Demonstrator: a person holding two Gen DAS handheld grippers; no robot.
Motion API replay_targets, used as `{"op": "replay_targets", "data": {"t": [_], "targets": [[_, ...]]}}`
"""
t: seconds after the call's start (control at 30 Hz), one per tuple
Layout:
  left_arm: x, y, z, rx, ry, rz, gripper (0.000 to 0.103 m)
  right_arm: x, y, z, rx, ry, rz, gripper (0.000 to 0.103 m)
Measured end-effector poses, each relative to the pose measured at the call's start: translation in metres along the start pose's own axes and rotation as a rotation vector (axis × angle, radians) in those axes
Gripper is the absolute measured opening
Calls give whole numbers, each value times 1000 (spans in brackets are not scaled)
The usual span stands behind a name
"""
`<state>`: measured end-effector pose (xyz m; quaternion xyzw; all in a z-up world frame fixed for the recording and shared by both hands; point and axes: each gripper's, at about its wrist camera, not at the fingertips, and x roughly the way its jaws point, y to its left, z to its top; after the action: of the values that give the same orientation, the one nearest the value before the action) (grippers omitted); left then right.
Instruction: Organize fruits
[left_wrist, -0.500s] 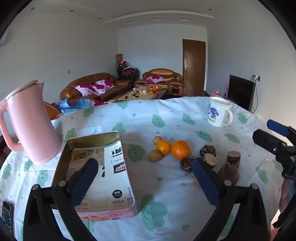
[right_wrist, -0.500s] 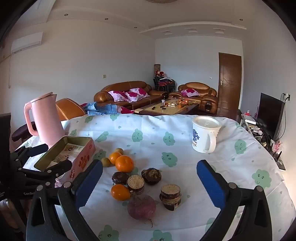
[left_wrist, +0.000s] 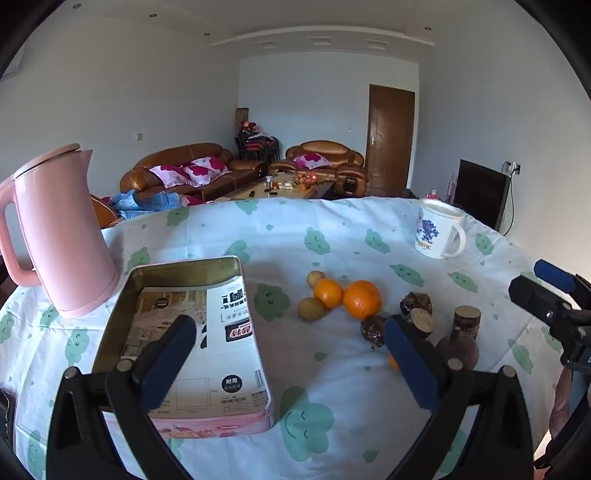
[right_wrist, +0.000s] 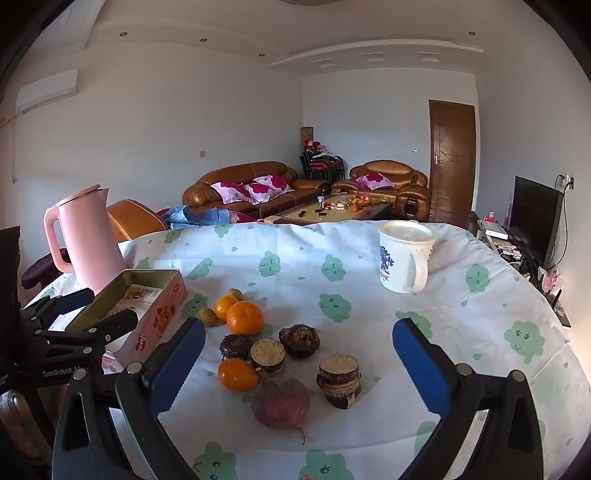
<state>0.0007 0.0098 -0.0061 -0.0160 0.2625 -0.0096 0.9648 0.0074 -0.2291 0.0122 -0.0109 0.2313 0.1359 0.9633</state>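
Over the past half second almost nothing has changed: my left gripper (left_wrist: 288, 354) hangs in the same spot above the tabletop (left_wrist: 332, 413), fingers spread wide and holding nothing, with the open tin box (left_wrist: 184, 273) just below its left finger; my right gripper (right_wrist: 299, 354) is likewise unmoved, spread and holding nothing. The fruit sits untouched on the cloth beside the box; two oranges (left_wrist: 362, 298) and two small yellow fruits lie close together, a third orange (right_wrist: 237, 374) nearer my right fingers among dark brown pieces; judging by this, no fruit has been sorted yet.
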Motion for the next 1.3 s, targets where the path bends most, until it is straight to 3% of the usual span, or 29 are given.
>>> {"op": "replay_targets", "data": {"t": [1.3], "targets": [[-6, 2, -1, -12, -26, -6, 103, -8, 4, -8, 13, -19, -2, 102]]}}
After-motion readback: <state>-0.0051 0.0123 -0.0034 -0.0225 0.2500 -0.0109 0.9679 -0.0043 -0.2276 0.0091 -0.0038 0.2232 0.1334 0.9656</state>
